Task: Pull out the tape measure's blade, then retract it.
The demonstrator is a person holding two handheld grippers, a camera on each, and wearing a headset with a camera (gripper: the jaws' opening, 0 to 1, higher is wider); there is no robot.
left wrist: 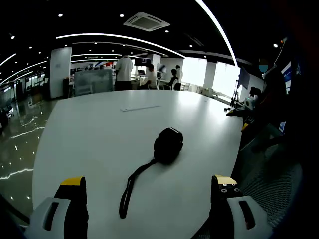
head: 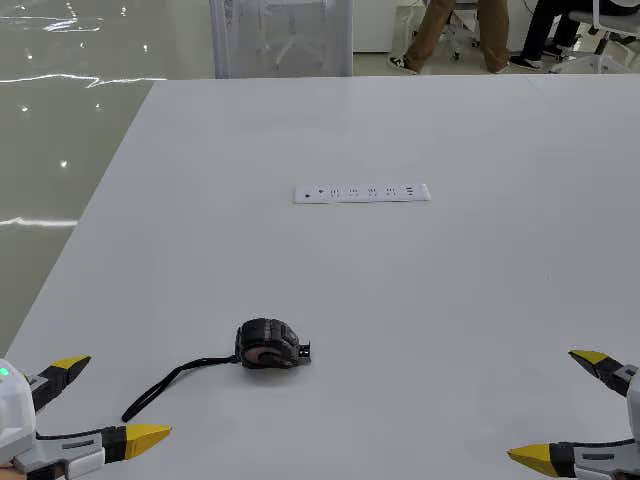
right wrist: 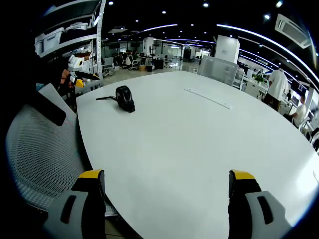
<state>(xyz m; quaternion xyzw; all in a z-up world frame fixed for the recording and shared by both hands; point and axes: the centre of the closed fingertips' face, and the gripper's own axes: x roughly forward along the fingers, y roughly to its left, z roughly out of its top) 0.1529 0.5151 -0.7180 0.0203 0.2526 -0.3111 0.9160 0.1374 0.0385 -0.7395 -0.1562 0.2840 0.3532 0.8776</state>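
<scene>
Worktop (head: 450,330): white, matte, broad.
Power strip (head: 362,192): white, flat at the worktop's middle, lying crosswise.
Far chair (head: 280,38): translucent mesh back, just beyond the worktop's far edge.
Floor (head: 70,90): glossy, reflecting ceiling lights.
Near chair (right wrist: 35,149): grey mesh, beside the worktop's edge.
Shelving (right wrist: 75,35): white boxes on upper tiers.
People (head: 455,35): legs, past the far edge.

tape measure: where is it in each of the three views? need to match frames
Head view: tape measure low, left of centre on the white table, strap trailing left.
Left gripper view: tape measure near centre, strap running toward the camera.
Right gripper view: tape measure upper left, near the table's edge.
Shared landmark: white power strip mid-table.
</scene>
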